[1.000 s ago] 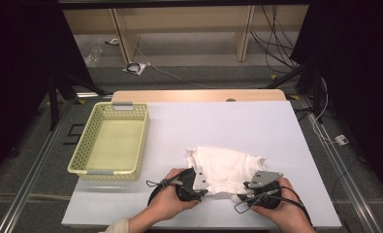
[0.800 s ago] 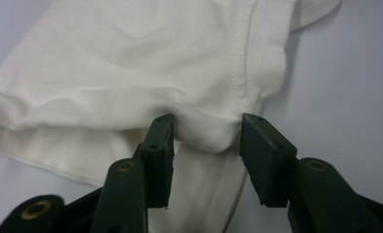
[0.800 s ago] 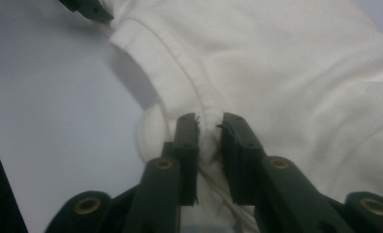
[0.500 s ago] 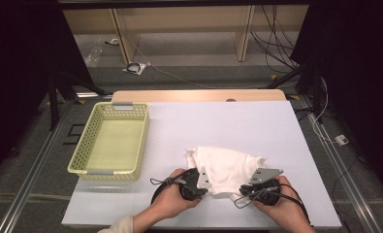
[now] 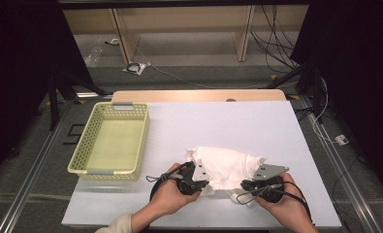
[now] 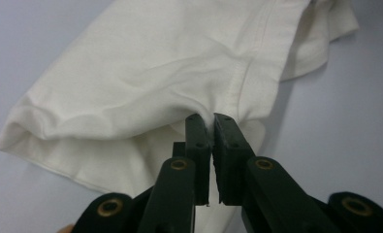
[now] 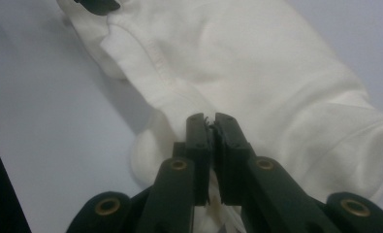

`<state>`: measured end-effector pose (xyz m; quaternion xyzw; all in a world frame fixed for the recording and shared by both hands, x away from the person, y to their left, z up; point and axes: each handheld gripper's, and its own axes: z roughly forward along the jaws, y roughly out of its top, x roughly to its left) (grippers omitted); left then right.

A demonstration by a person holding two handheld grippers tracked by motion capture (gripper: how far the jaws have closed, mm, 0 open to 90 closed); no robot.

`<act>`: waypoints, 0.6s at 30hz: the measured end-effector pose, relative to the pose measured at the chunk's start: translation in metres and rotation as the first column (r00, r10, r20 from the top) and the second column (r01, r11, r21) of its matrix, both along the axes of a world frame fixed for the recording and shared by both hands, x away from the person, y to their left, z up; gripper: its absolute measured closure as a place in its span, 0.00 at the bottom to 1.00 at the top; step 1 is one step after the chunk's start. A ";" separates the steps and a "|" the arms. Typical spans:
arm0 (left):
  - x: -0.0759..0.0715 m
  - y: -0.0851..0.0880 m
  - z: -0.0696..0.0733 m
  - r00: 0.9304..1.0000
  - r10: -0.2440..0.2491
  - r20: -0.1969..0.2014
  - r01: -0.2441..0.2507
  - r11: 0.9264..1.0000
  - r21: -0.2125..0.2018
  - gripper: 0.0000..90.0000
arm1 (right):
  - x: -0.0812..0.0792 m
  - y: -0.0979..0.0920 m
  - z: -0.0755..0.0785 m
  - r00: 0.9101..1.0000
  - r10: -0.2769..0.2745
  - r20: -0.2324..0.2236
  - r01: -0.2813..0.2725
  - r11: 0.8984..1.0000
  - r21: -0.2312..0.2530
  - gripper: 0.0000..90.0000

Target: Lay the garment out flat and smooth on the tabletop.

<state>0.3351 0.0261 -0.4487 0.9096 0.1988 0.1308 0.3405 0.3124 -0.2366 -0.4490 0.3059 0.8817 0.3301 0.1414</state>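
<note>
1. A pale green basket (image 5: pixel 85 150) is sitting on the left part of the white desk (image 5: pixel 257 126), well apart from the grippers and the cloth.
2. The left gripper (image 5: pixel 202 180) is resting in the person's left hand (image 5: pixel 168 194) at the near edge of the desk, touching the left end of the white garment (image 5: pixel 225 165). Its jaws have just been closing, and in the left gripper view they are now standing almost together, pinching a fold of the garment (image 6: pixel 145 82) right beside a stitched seam.
3. The garment is lying crumpled on the near middle of the desk, between the two grippers. It is looking off-white and soft, bunched into loose folds, with a hemmed edge and a double row of stitching showing.
4. The right gripper (image 5: pixel 243 186) is being held in the right hand (image 5: pixel 287 206) at the near right end of the garment. Its jaws have also just been closing; in the right gripper view they are nearly shut, nipping a thin fold of the cloth (image 7: pixel 257 73) at the tips, close to another stitched seam.
</note>
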 end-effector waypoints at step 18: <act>0.024 0.010 0.030 0.990 0.101 0.098 -0.082 0.981 -0.176 0.97 | 0.014 -0.008 0.034 0.972 -0.140 0.189 0.115 0.984 0.137 0.96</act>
